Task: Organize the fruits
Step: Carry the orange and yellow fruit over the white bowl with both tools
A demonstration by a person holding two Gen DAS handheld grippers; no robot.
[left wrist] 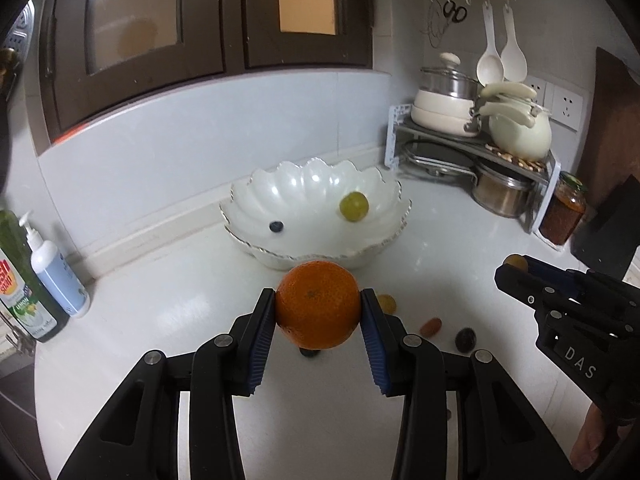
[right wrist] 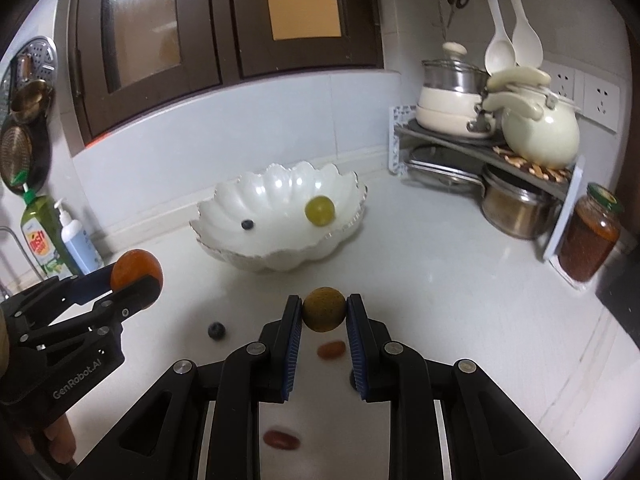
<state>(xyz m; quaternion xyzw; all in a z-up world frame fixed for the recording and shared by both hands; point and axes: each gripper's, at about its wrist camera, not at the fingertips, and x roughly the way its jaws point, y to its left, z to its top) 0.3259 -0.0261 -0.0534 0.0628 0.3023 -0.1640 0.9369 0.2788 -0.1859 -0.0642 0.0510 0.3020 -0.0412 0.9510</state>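
The left tool (left wrist: 318, 308) held an orange (left wrist: 317, 305) clamped between its blue pads, clear of the white bench (left wrist: 168, 300). The right tool (right wrist: 324, 309) was closed tight on a small brownish-yellow fruit (right wrist: 324, 309), also lifted off the bench. Beyond both stood a white scalloped bowl (right wrist: 224, 204) near the back wall, with a green grape (right wrist: 319, 211) and a blueberry (right wrist: 248, 224) lying apart inside it. More fruit lay loose on the bench under the tools: a blueberry (right wrist: 216, 330), a small orange-red fruit (right wrist: 331, 349) and a red oblong one (right wrist: 281, 439) nearer the camera, blurred. The left view also showed a dark round fruit (left wrist: 465, 339) and a yellowish one (left wrist: 387, 303) just behind the right pad. A jar (right wrist: 590, 232) stood beside a pot rack (right wrist: 472, 140) at the right, and soap bottles (left wrist: 56, 276) stood at the left.
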